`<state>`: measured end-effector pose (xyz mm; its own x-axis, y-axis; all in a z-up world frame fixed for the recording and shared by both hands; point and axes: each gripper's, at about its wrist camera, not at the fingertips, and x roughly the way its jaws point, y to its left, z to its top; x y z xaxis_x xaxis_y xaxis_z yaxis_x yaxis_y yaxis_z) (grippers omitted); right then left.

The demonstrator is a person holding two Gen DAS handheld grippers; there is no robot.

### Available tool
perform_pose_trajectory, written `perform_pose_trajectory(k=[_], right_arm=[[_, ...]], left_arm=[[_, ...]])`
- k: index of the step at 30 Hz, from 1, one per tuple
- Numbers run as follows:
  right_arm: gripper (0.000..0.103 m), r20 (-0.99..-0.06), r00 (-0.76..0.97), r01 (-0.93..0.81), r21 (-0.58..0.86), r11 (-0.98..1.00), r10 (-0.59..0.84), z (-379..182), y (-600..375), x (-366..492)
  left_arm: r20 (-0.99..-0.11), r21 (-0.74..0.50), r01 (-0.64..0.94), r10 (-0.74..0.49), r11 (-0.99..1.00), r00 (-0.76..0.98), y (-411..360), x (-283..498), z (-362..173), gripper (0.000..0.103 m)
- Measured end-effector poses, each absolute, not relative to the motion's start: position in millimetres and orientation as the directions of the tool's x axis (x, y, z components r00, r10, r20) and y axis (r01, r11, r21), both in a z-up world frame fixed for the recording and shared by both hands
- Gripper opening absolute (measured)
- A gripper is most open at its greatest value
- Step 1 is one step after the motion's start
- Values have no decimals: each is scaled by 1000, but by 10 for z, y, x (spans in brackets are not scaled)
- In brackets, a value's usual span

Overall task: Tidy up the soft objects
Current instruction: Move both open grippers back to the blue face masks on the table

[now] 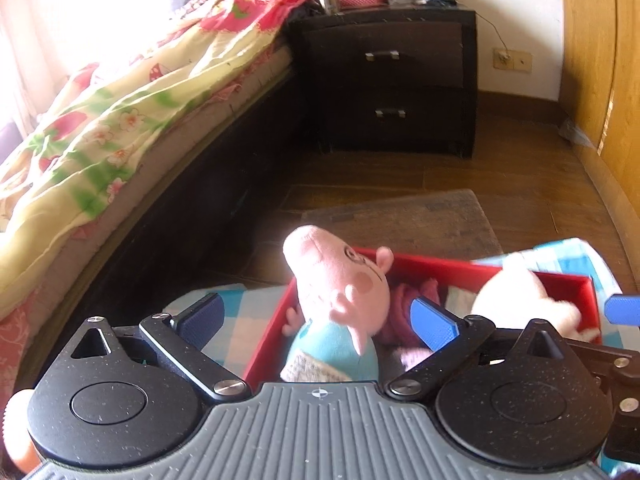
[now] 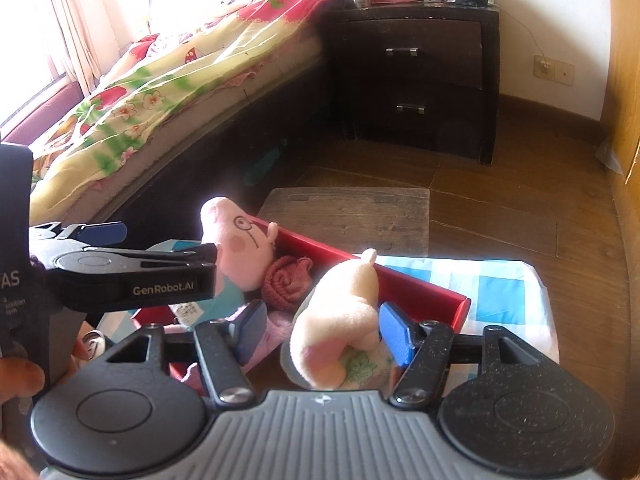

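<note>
We see the pink pig plush [image 1: 340,292] standing in the red box [image 1: 440,266] between our left claw [image 1: 316,314]'s spread, empty fingers. Our right claw [image 2: 322,330] has closed on the cream plush [image 2: 344,320] above the box's right end, on the checked cloth [image 2: 496,292]. Maroon knitwear [image 2: 286,280] lies between the toys; the box's floor is mostly hidden, with bed [image 1: 120,120] and nightstand [image 1: 392,80] beyond.
</note>
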<state>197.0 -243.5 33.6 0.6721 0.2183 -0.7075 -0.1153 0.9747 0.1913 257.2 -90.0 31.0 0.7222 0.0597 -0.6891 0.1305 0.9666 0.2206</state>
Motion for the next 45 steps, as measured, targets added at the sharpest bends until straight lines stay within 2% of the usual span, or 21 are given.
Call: perform_pose_trajectory(k=[15, 27, 45], right_arm=[[41, -793, 581, -191, 88, 978, 185, 398, -2237, 1477], [41, -839, 510, -239, 71, 968, 187, 177, -2167, 876], [41, -854, 484, -172, 118, 978, 188, 36, -2489, 485]], left_arm=[[-768, 237, 198, 59, 951, 638, -788, 1896, 287, 96], [-811, 116, 242, -48, 963, 582, -591, 1233, 296, 96], [-900, 5, 328, -139, 945, 414, -706, 637, -201, 96]])
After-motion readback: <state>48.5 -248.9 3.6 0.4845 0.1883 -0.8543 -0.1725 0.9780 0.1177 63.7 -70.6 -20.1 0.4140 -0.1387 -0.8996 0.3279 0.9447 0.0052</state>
